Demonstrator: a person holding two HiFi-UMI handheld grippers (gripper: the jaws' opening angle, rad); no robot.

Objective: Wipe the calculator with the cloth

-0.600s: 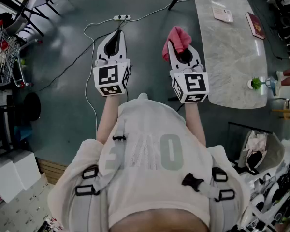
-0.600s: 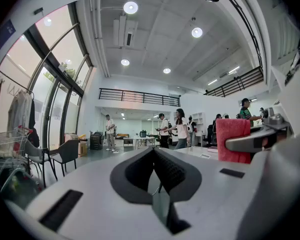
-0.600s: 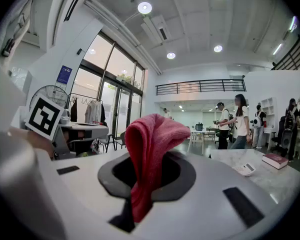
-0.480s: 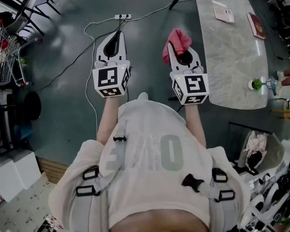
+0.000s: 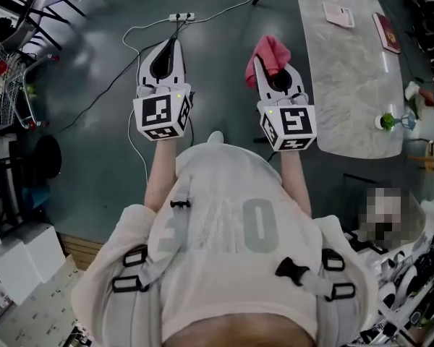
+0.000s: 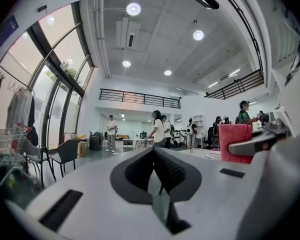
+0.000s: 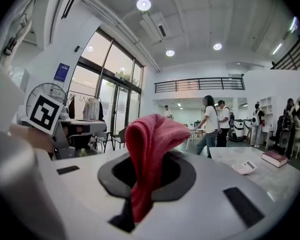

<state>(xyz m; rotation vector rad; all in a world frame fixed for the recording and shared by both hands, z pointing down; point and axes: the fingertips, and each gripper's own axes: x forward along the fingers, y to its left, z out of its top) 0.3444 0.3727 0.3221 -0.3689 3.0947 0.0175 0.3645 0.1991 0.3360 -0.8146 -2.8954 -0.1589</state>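
Both grippers sit slightly further forward than a moment back; grip unchanged.

Head view: left gripper point(image 5: 173, 43) closed tight, empty. Right gripper point(image 5: 265, 69) clamps the pink cloth point(image 5: 270, 50). Calculator point(image 5: 338, 14) lies at the far end of the marble table point(image 5: 351, 92), well apart from both.

Left gripper view: jaws together, nothing between.

Right gripper view: cloth pinched, bunch standing up; calculator on the table at right, near a red book point(image 7: 275, 158).

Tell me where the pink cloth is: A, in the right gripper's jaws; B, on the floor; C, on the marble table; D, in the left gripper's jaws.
A: the pink cloth is pinched in the jaws of the right gripper; the left gripper is shut and empty.
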